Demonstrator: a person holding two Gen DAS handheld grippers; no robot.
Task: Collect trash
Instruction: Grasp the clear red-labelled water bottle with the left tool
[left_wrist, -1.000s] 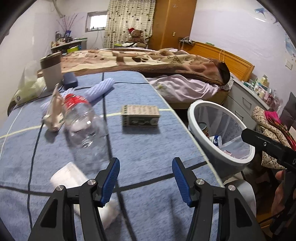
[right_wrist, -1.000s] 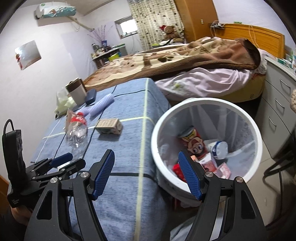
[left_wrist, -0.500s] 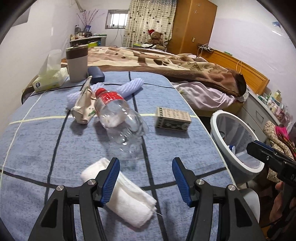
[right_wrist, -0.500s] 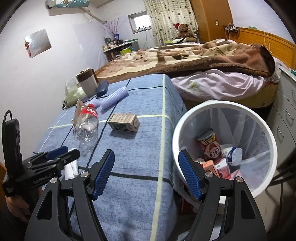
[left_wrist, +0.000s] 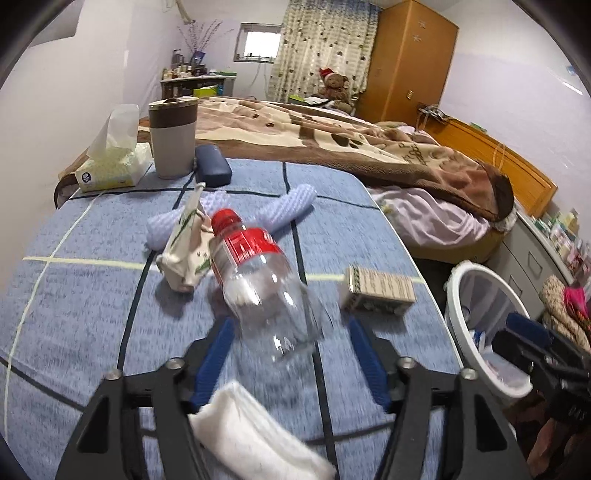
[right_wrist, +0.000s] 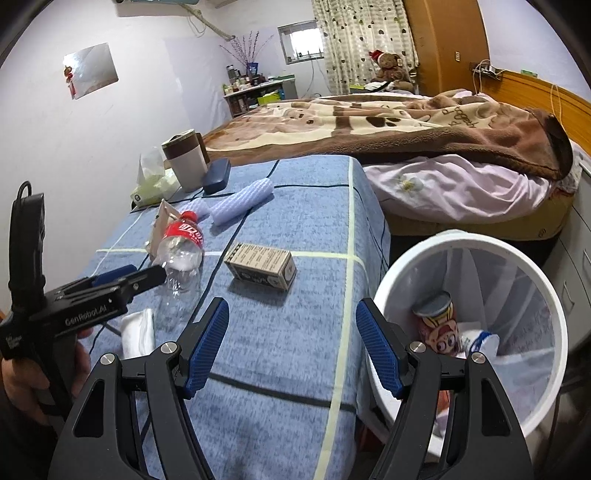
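Note:
An empty clear plastic bottle (left_wrist: 258, 280) with a red cap and label lies on the blue-covered table (left_wrist: 92, 317). My left gripper (left_wrist: 290, 363) is open, its jaws on either side of the bottle's base. The bottle also shows in the right wrist view (right_wrist: 181, 251), with the left gripper (right_wrist: 147, 275) at it. A crumpled paper carton (left_wrist: 184, 251) lies left of the bottle, a small printed box (left_wrist: 376, 291) to its right. My right gripper (right_wrist: 291, 350) is open and empty above the table's edge, beside the white trash bin (right_wrist: 532, 280).
A folded white cloth (left_wrist: 251, 435) lies under my left gripper. A lilac rolled towel (left_wrist: 284, 210), a dark case (left_wrist: 212, 168), a grey cup (left_wrist: 171, 142) and a tissue pack (left_wrist: 114, 166) stand at the far end. A bed (right_wrist: 406, 122) lies beyond. The bin holds several items.
My left gripper has moved forward and left until its open jaws flank the bottle's base. My right gripper has swung left, away from over the bin towards the table.

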